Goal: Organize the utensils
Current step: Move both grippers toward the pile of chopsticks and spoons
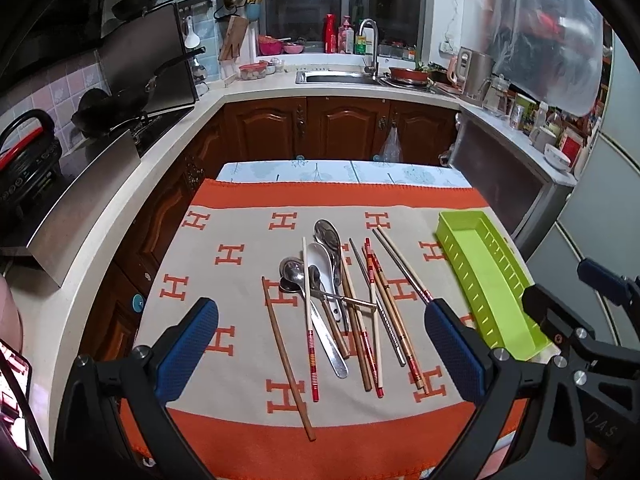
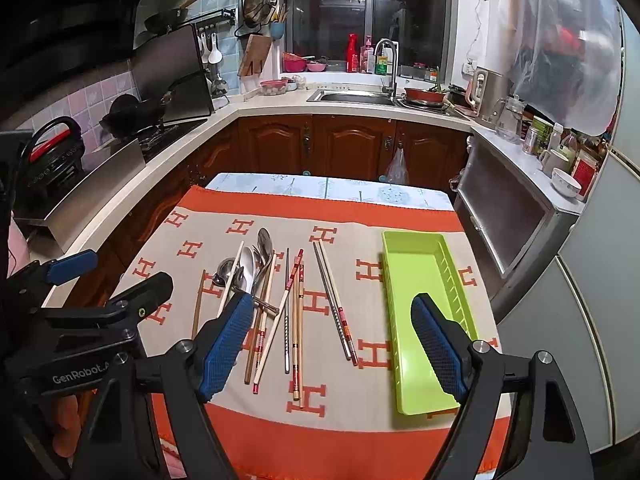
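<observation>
both grippers wide, hovering; utensil pile (image 1: 340, 300) beside green tray (image 2: 424, 312).

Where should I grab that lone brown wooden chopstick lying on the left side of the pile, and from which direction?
Grip the wooden chopstick around its near half, coming straight down with the left gripper, jaws across its length. It lies flat on the cloth, apart from the pile there, while its far tip sits close to the metal spoons.
</observation>
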Available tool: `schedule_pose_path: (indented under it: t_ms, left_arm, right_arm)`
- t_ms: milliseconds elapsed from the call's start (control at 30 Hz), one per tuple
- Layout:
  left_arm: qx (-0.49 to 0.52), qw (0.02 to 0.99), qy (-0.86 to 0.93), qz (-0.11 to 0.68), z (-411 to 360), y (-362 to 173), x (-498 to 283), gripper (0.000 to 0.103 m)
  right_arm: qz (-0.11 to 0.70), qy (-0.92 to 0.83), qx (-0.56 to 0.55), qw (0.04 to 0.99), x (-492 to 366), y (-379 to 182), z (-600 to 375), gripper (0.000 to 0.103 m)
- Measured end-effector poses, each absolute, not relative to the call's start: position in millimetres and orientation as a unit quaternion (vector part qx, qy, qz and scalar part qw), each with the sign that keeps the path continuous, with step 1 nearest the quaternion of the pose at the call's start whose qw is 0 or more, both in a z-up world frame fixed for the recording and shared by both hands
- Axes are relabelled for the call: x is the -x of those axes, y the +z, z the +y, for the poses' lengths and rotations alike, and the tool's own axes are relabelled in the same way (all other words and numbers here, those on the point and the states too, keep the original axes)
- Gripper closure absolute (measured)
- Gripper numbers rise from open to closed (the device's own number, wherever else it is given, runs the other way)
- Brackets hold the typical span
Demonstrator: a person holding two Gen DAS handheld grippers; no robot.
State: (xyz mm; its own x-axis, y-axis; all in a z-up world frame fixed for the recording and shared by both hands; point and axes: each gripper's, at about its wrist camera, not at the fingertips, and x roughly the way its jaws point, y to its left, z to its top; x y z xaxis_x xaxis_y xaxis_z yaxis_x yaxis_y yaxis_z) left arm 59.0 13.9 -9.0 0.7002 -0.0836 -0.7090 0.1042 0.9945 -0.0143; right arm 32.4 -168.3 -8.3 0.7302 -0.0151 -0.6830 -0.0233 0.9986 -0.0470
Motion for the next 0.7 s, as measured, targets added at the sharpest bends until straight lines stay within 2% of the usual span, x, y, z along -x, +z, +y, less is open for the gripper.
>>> schedule_pose_path:
  t_ms: [700]
  left_arm:
    - [-0.033,0.918,-0.049,0.391,29,0,-72,0.001]
  right_arm:
    - [0.383,0.053,0.018,0.922,-60,2,-161,0.023]
